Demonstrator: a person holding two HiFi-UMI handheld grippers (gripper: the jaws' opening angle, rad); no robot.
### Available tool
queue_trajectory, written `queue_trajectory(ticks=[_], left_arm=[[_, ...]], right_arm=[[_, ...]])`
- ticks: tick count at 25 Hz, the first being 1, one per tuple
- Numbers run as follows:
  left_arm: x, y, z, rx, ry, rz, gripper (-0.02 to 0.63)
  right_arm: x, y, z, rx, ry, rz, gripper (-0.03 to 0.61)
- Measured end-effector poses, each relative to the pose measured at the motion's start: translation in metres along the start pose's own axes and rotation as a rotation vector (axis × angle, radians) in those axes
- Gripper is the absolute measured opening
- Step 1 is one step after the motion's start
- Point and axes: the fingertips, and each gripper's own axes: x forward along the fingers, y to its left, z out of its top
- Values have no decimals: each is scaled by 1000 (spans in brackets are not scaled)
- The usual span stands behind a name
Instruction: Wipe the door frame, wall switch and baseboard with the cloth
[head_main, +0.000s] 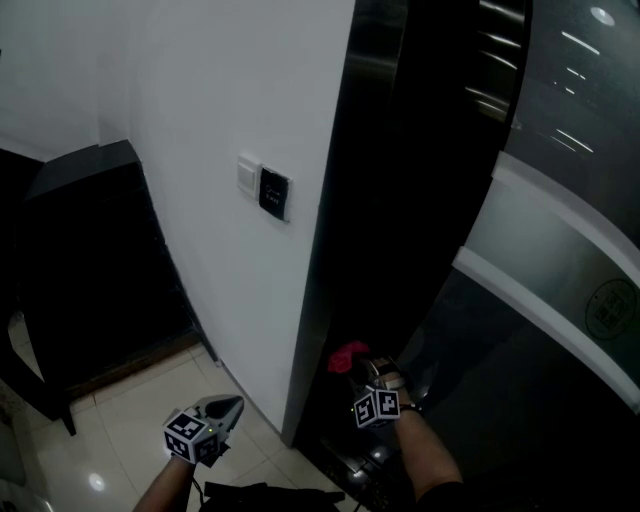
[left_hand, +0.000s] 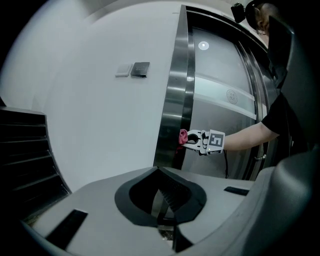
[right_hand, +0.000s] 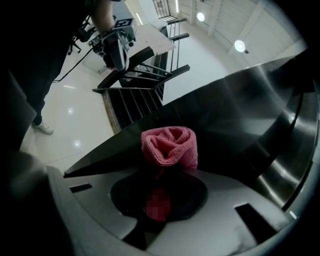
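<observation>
A bunched pink cloth (head_main: 347, 356) is clamped in my right gripper (head_main: 362, 372) and pressed against the dark metal door frame (head_main: 340, 250) low down. In the right gripper view the cloth (right_hand: 170, 146) sits between the jaws, touching the brushed steel frame (right_hand: 240, 115). The white wall switch (head_main: 248, 175) and a dark panel (head_main: 274, 192) beside it are on the white wall, higher up. My left gripper (head_main: 215, 420) hangs near the floor left of the frame, shut and empty. It faces the wall, with the switch (left_hand: 123, 70) and the cloth (left_hand: 183, 136) in its view.
A black slatted rack (head_main: 90, 260) stands against the wall at the left. Glossy pale floor tiles (head_main: 110, 420) lie below it. A steel door with a frosted band (head_main: 560, 260) fills the right side. A black cable (head_main: 260, 492) lies by my feet.
</observation>
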Motion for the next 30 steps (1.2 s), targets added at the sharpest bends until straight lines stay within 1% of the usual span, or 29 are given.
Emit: queue_trajectory(ticks=[1,3,4,6,8,11,15,17,19,21,23,25,26,28,30], left_arm=[[1,-1,2,1,-4,0,-9],[4,-6,7,11,-20,-1,-9],[4,-11,11,26,-38,-2,-9],[0,-21,21,59,-89,-7,-9],[-5,-25,31,68,-135,-4,-9],[-8,-21,38,66,-150,22,-9],[-17,-14,38,63,-142,70,-9],[-25,-11,36,66,-139,102,-9],[-35,-7,39,52,-162,156,-9],[-50,-7,45,35,-205,216,-9],[-69,-10,50,34,-233,267,-9],[-95,-9,51,48,-238,329,-9],[-114,-6,51,55,-234,374,-9],[-152,2,52,71,-235,474,-9],[-176,11,55,91,-252,545,-9]], right_arm=[[2,7,-1,21,12,17,49],[4,29,-6,52,43,84,49],[2,40,-9,77,56,112,48],[-12,55,-17,156,74,134,46],[-30,58,-26,229,84,127,46],[-56,39,-28,322,62,65,46],[-99,5,-9,512,-73,-61,46],[-121,-3,6,551,-138,-80,46],[-138,-9,25,573,-210,-80,46],[-150,-13,48,634,-296,-64,46],[-160,-18,74,715,-377,-41,46],[-160,-16,102,777,-438,-4,46],[-155,-12,117,799,-469,27,46],[-137,-3,148,811,-534,97,46],[-117,-3,170,798,-589,138,46]])
